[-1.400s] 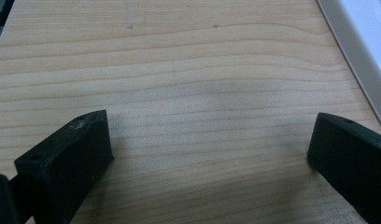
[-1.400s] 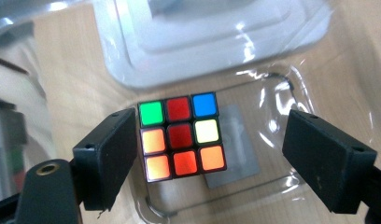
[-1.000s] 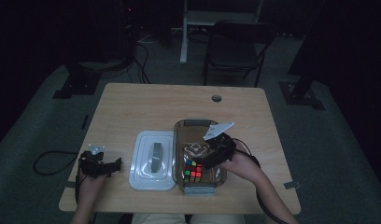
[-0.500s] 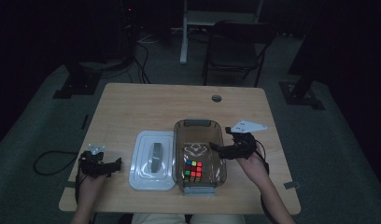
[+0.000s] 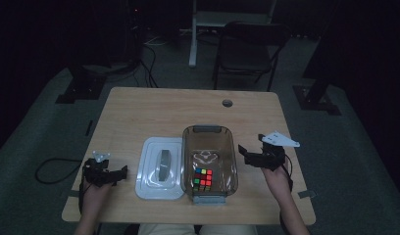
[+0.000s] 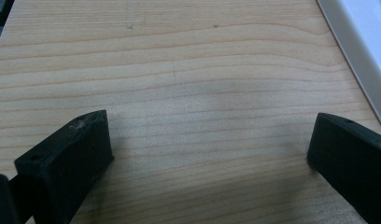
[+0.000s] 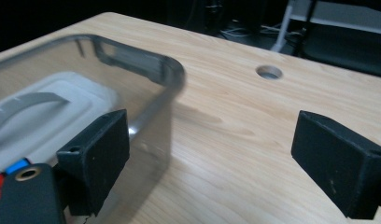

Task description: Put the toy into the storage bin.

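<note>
A clear plastic bin (image 5: 234, 164) stands mid-table with a colourful puzzle cube (image 5: 203, 178) lying in its near end. Its white lid (image 5: 161, 169) lies flat just left of it. My right gripper (image 5: 243, 154) rests to the right of the bin, open and holding nothing, its jaws pointing at the bin wall. In the right gripper view the gripper (image 7: 212, 154) has the bin (image 7: 132, 60) by its left jaw. My left gripper (image 5: 120, 175) sits open near the front left edge. In the left gripper view the gripper (image 6: 207, 158) spans bare wood, with the lid's edge (image 6: 361, 37) at upper right.
The wooden table (image 5: 154, 112) has a round cable hole (image 5: 227, 103) at the back; the same hole (image 7: 269, 72) appears in the right gripper view. A dark chair (image 5: 247, 54) stands behind the table. A cable (image 5: 51, 171) trails off the left side.
My right gripper came out from over the bin, moved right and settled beside it, empty. The cube stays in the bin. The left gripper has not moved.
</note>
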Tool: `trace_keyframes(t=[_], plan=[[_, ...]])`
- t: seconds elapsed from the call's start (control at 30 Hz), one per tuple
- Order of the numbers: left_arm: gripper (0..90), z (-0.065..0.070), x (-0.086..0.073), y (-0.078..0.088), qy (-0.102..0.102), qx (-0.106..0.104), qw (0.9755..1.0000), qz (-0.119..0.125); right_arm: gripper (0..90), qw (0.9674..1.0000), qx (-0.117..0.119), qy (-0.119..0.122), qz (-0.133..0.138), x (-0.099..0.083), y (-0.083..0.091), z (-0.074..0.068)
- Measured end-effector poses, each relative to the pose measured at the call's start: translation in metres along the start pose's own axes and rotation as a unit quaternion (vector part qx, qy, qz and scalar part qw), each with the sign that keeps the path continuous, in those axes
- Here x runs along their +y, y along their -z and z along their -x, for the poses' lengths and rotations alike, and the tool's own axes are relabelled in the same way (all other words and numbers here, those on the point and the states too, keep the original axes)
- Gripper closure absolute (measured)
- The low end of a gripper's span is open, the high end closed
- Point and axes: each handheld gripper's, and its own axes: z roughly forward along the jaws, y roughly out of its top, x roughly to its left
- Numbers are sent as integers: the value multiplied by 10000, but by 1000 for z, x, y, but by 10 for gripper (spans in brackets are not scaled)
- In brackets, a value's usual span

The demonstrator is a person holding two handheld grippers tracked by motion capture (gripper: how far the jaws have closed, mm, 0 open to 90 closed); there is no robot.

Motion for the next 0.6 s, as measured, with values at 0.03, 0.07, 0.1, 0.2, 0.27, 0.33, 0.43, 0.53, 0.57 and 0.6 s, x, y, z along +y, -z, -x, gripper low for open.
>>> trace_keyframes(t=[0.03,0.07,0.1,0.2,0.27,0.33,0.43,0.53,0.57,0.6], plan=[[6,0,0,0,0,0,10000,0,116,10000,0,0,0,0,0,0],[6,0,0,0,0,0,10000,1,116,10000,1,-30,-33,-3,0,1],[6,0,0,0,0,-1,10000,0,116,10000,-40,-43,-65,-7,0,3],[6,0,0,0,1,0,10000,2,116,9997,-212,-76,-102,-21,1,9],[5,0,0,0,2,0,10000,2,116,9995,-266,-145,-123,-29,2,13],[6,0,0,0,0,0,10000,1,116,9992,-309,-243,-121,-36,2,16],[6,0,0,0,0,0,10000,2,116,9987,-385,-276,-174,-48,0,19],[6,0,0,0,1,0,10000,2,116,9983,-406,-298,-290,-59,-2,21],[6,0,0,0,1,0,10000,2,116,9981,-406,-322,-319,-63,-3,22],[6,0,0,0,0,0,10000,1,116,9980,-400,-338,-356,-67,-4,23]])
